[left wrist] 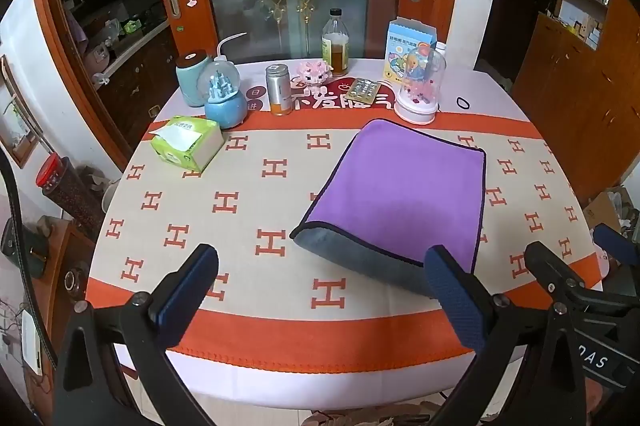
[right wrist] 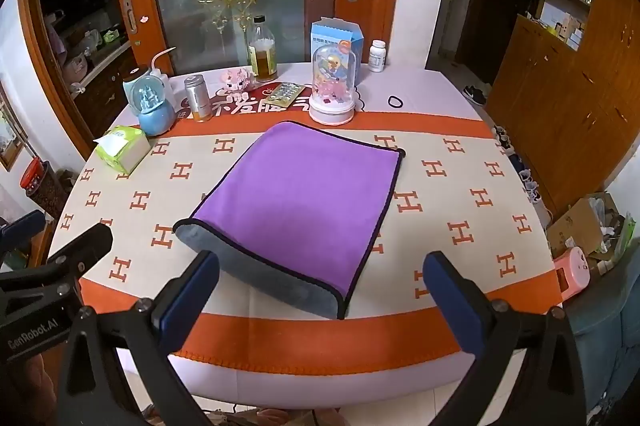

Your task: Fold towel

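A purple towel (left wrist: 404,186) with a dark edge and grey underside lies folded flat on the table; it also shows in the right wrist view (right wrist: 304,198). Its grey folded edge faces the near side. My left gripper (left wrist: 320,278) is open and empty, held above the table's near edge, left of the towel's near corner. My right gripper (right wrist: 320,286) is open and empty, just in front of the towel's grey fold. The right gripper also shows at the right edge of the left wrist view (left wrist: 576,266).
The round table (right wrist: 304,338) has an orange-bordered cloth with H marks. At the back stand a green tissue box (right wrist: 122,148), a blue snow globe (right wrist: 154,110), a silver can (right wrist: 197,98), a bottle (right wrist: 262,52), a pill blister (right wrist: 285,94), a domed figurine (right wrist: 333,86), a blue carton (right wrist: 336,34) and a hair tie (right wrist: 396,101).
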Motion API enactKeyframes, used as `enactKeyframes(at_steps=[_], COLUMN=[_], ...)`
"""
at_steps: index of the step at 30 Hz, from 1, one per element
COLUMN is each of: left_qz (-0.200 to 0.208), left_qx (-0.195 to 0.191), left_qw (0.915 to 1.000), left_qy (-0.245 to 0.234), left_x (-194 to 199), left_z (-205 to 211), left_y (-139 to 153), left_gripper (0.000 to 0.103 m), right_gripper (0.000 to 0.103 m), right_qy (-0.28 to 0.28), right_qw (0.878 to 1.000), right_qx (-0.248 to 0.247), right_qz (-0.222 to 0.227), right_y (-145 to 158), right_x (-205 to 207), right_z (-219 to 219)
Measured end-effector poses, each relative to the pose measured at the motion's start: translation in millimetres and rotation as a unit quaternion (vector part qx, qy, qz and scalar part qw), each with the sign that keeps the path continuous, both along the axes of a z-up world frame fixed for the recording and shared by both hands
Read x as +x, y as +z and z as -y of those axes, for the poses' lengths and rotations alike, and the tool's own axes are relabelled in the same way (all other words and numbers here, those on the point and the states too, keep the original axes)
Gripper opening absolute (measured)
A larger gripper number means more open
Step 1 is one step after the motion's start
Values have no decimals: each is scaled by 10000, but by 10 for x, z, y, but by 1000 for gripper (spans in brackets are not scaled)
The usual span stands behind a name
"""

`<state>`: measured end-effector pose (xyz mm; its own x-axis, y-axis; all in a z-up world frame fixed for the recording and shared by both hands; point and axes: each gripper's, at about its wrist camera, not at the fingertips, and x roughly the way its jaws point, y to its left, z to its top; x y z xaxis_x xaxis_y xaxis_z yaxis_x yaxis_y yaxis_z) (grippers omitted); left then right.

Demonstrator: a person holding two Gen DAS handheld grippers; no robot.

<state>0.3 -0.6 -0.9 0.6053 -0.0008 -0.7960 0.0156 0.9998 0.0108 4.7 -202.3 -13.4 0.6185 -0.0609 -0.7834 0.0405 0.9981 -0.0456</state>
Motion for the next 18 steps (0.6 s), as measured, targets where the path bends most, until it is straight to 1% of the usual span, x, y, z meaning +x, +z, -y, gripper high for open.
enactKeyframes(at_steps=[8,12,15,18], left_qz=[11,18,41,39], left_qx=[-36,-36,-11,6], left_qw=[10000,10000,10000,10000], left_qy=[-9,-5,4,-9], left_x=[-6,-5,6,39], left_z=[-24,-24,-16,-22], left_y=[2,3,25,26], left_gripper=[102,102,102,102], right_gripper=[102,102,102,102], right_qy=[5,31,53,52], right_qw=[10000,10000,10000,10000], right_qx=[29,65,76,61], right_qz=[31,21,22,29], right_y=[13,-58,36,2], right_x=[-1,0,12,9], right_z=[-27,-26,-38,-81])
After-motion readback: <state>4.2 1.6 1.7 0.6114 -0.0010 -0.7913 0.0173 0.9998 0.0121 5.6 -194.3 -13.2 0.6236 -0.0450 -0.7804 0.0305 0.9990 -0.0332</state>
